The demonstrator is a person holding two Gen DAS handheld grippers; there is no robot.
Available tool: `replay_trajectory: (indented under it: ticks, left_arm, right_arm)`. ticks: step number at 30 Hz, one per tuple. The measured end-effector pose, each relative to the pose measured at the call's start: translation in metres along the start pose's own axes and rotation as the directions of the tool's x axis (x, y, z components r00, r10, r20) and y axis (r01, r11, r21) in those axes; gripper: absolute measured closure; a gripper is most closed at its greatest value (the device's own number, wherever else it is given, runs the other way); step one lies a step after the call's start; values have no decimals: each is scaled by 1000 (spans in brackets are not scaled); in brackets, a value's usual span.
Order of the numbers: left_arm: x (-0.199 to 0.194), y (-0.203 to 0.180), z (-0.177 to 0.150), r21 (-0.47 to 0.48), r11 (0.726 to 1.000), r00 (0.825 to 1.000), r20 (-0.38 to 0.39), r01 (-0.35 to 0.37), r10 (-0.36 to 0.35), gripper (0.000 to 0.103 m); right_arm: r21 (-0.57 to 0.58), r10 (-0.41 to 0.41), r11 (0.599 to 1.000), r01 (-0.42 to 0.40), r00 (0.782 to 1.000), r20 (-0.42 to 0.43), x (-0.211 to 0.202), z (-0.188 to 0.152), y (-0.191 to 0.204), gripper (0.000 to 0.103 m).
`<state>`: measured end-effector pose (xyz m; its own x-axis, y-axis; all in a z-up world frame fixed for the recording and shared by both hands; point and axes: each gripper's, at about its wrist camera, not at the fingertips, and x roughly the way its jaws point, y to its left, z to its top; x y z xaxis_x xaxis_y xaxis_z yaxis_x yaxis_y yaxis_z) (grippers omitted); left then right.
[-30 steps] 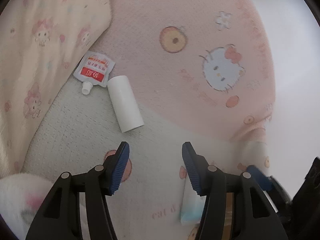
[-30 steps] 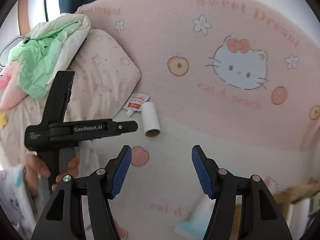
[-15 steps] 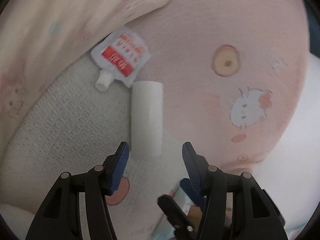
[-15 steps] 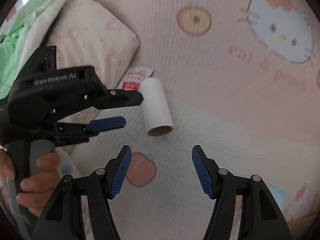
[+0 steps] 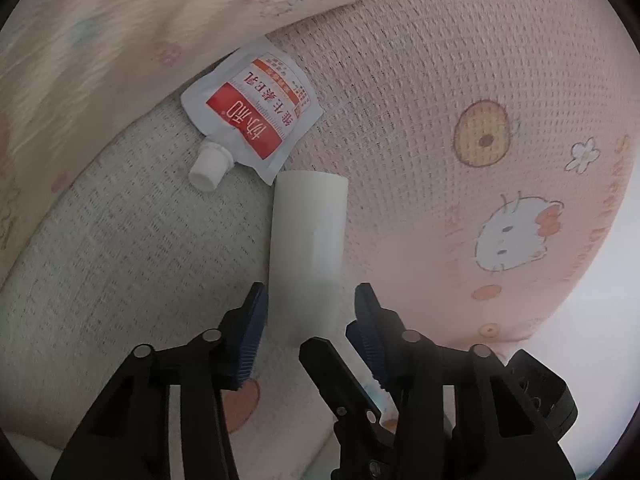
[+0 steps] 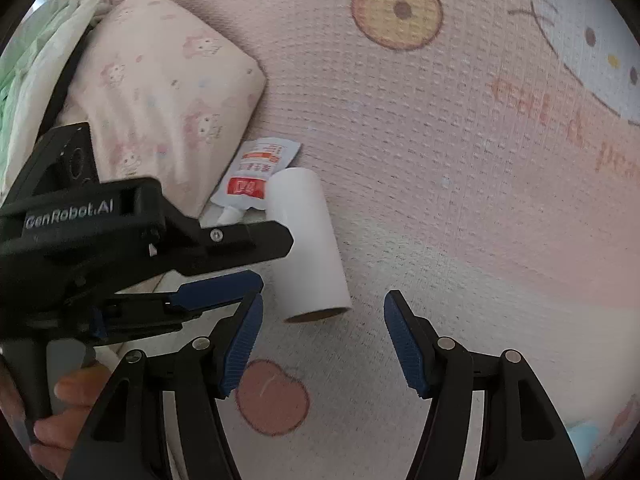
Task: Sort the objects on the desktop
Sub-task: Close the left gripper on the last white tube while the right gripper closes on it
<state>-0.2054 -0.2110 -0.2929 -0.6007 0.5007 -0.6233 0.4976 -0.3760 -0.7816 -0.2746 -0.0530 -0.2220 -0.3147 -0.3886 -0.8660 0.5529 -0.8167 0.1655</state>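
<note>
Left gripper (image 5: 308,312) was seen w/ jaws narrowed round the near end of the white cardboard tube (image 5: 306,248): jaws had just been closing, tube between them. One blue pad (image 5: 256,316) was at the tube's left side, touching or nearly so; a gap was left on the right, so no firm grip was judged yet. Compared w/ a sec earlier, when the tube was lying further off & slanted, it was now lined up along the fingers & straddled. Pick-up of the tube was thus judged the step in hand, sorting barely begun.

Right gripper (image 6: 322,334) was held half-wide, nothing between the fingers, hovering just short of the tube's open end in the right wrist view; it had been brought closer & lower than a sec before. Whether it was meant to assist couldn't be told.

Count, near to far: 2 grippers; 1 tube, lying on the blanket (image 5: 120,240) where the pale part meets the pink; 1 spouted pouch (image 5: 252,120), red label, white cap, just beyond the tube's far end, touching or nearly so; 1 pillow (image 6: 160,92) behind the pouch; bunched green-white bedding (image 6: 40,52) furthest off. A hand (image 6: 68,412) was glimpsed on the left gripper's handle
</note>
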Motion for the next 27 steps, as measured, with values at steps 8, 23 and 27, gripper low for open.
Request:
replay_trajectory:
  ticks: [8, 23, 27]
  left_arm:
    - [8, 9, 3, -50, 999, 1000, -8, 12, -12, 61]
    - [22, -8, -17, 59, 998, 996, -93, -2, 7, 67]
    - [24, -17, -34, 138, 990, 993, -112, -26, 42, 67]
  right_arm:
    - [-6, 66, 998, -66, 997, -32, 14, 2, 0, 42]
    - [4, 63, 998, -63, 998, -18, 2, -12, -17, 62]
    - [45, 63, 997, -62, 998, -28, -6, -28, -23, 62]
